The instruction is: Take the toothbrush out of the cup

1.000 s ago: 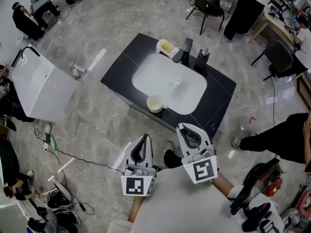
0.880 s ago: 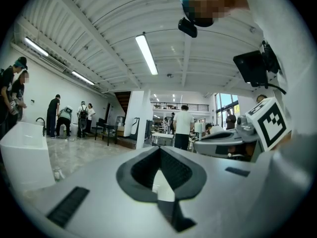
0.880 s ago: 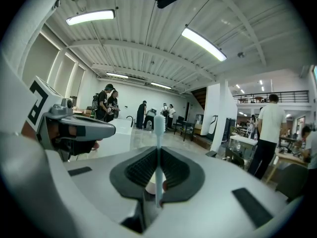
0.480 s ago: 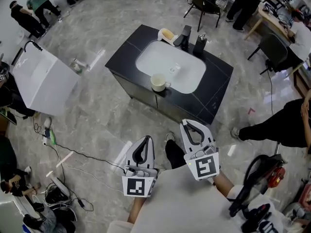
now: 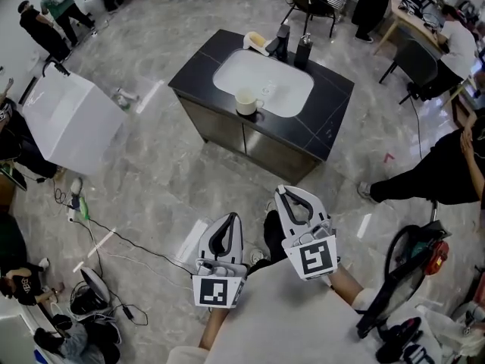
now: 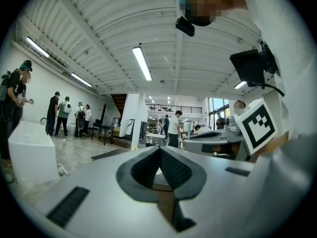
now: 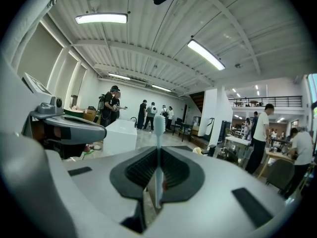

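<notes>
We judge the task's main step done. The toothbrush is out of the cup and sits in our right hand-held gripper. Its jaws are closed on the handle, and the brush stands upright with its head above the pads. Our left hand-held gripper has its pads pressed together with nothing between them.

In the head view we stand well apart from the worktop, with bare floor between us and it. The cup is on the worktop's near side, at the rim of the basin. From here we cannot tell whether anything is inside it.

What is left, as we read it, is only to put the brush somewhere or hand it on. That calls for keeping the thin handle pinched so it does not slip or tilt. The jaws should part only once the brush rests on a surface. The left hand-held gripper is free to help.

By our count there is:
- one toothbrush;
- one cup;
- one worktop with one basin;
- two hand-held grippers.

At the basin's far rim we count three more things: a pale dish with something yellow in it, a dark tap and a dark bottle. Several people stand or sit around the room's edges, too small to count surely.
</notes>
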